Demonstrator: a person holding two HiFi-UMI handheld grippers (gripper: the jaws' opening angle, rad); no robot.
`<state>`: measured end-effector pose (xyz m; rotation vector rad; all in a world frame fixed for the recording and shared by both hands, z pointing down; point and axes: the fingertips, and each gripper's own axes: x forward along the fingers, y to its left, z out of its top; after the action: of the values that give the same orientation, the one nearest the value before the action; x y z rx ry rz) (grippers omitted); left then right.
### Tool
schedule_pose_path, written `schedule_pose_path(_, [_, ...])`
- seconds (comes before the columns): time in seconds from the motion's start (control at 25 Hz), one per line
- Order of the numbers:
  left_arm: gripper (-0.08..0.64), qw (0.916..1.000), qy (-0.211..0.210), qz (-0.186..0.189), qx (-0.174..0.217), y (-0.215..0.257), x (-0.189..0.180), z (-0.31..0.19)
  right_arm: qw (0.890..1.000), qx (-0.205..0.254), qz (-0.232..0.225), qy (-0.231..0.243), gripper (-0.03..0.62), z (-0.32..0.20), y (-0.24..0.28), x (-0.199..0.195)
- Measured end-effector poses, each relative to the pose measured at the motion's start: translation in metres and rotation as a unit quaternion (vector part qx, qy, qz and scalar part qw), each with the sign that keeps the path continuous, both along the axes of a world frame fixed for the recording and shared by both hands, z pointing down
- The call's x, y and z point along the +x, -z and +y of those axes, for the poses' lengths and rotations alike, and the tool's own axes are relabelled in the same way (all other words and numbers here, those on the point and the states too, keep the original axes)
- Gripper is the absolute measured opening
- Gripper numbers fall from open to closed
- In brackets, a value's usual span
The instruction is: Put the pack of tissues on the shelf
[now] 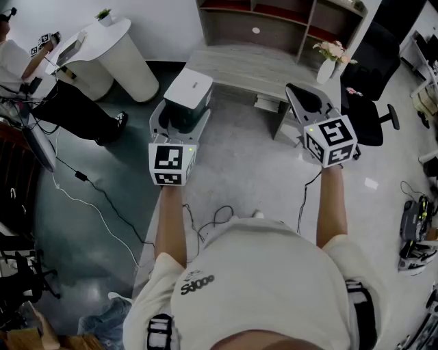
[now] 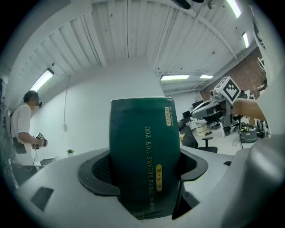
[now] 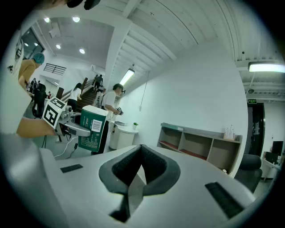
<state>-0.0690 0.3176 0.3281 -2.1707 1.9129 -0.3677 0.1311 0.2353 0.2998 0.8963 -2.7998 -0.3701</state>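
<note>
The left gripper (image 2: 144,171) is clamped on the pack (image 2: 144,147). The pack stands up between its pads, in the air and well away from the shelf (image 1: 274,20). The right gripper (image 3: 140,171) has its jaws together with nothing in them.

The pack looks soft and only its low part is held. It could tip or slip out if the gripper swings fast. Too hard a squeeze could squash it. A low table (image 1: 239,68) stands in front of the shelf, so the reach is long. A vase (image 1: 327,68) near the table's right end could get knocked over. Cables (image 1: 212,219) on the floor could trip the feet.

I count one pack, two grippers, one shelf, one table and one vase.
</note>
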Motion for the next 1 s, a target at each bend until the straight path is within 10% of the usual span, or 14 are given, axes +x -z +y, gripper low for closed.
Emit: schedule_pose_path(1.0, [0.379, 0.9997, -0.013, 0.015, -0.014, -0.026, -0.060, -0.080, 0.999, -0.009, -0.045, -0.007, -0.002, -0.071, -0.004, -0.055])
